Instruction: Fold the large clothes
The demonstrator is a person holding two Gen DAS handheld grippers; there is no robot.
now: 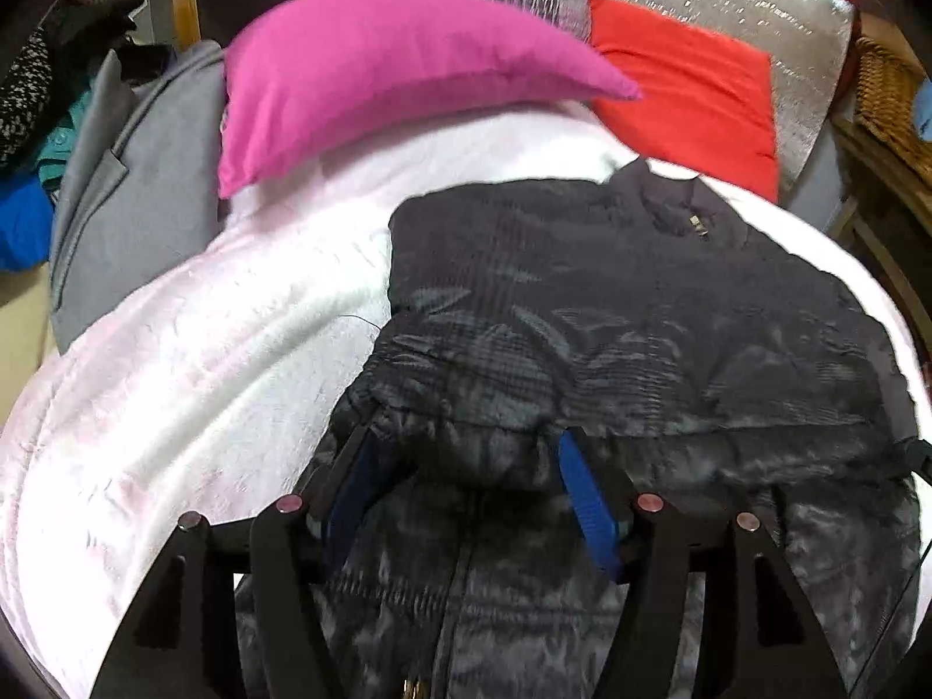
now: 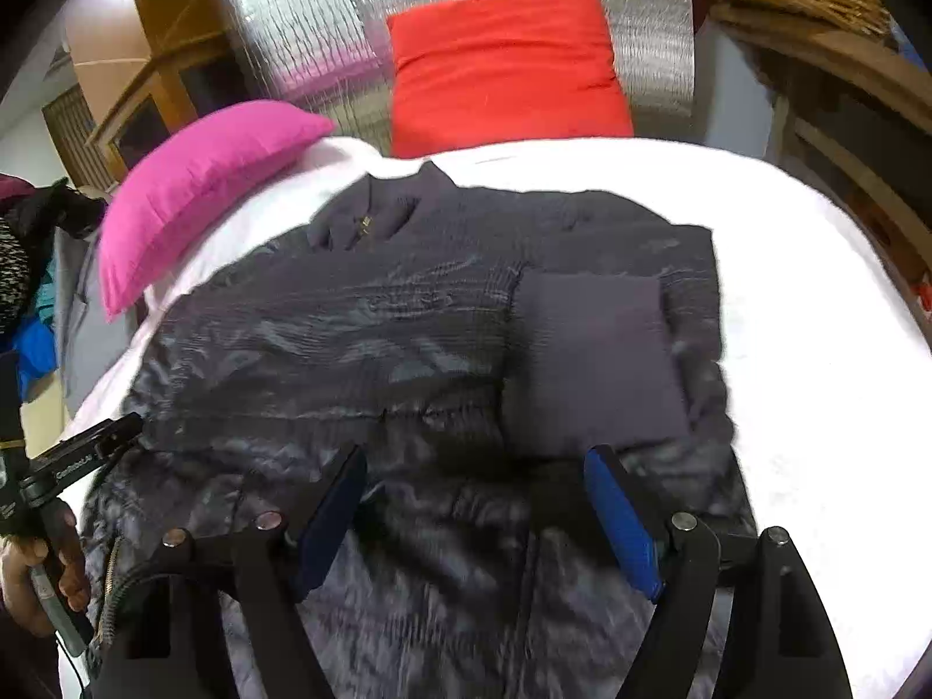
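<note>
Both wrist views close above, angled down (steeply), sharing dark jacket on bed.

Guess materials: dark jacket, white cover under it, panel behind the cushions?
Dark jacket: looks like thin synthetic shell, probably nylon; glossy crinkled highlights, puffy quilting. White cover: soft matte fabric, possibly fleece; fuzzy texture. Panel: foil-like silver sheet; dimpled, reflective.

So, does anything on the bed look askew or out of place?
The dark jacket is partly folded and lies at a slant across the white cover. The pink pillow sits crooked beside the red pillow. Nothing looks damaged.
</note>
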